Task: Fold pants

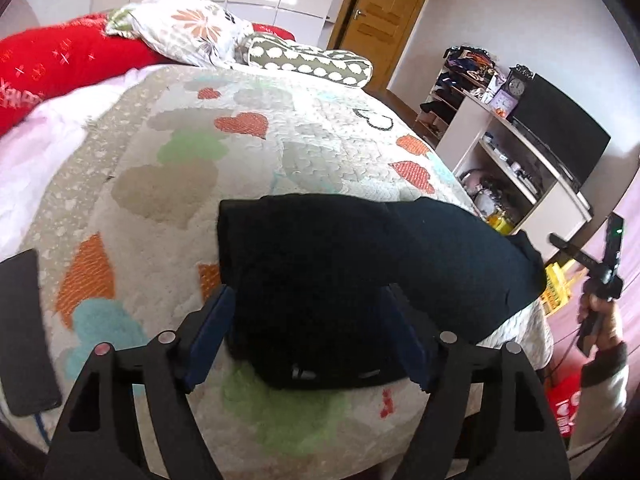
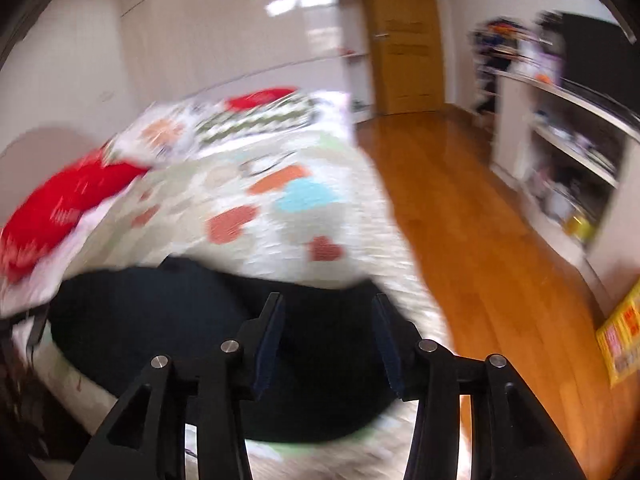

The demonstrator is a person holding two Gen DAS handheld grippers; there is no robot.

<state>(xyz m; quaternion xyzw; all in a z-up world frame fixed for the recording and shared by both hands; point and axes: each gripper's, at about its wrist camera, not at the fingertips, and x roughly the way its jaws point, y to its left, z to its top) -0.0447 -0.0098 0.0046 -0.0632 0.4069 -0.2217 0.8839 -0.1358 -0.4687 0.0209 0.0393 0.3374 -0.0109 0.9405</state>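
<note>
Dark pants (image 1: 360,280) lie folded near the foot of a quilted bed (image 1: 248,152), both grippers poised above them.

Both the left gripper (image 1: 308,336) and the right gripper (image 2: 328,344) have their jaws parted and empty, the bundle just beyond the tips; a clean finish would likely mean squaring the edges gently without dragging the layers.

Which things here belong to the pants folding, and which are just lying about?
Job:
- black pants, folded on the quilt
- left gripper, open over them
- right gripper, open

Lying about:
- phone
- pillows
- red blanket
</note>
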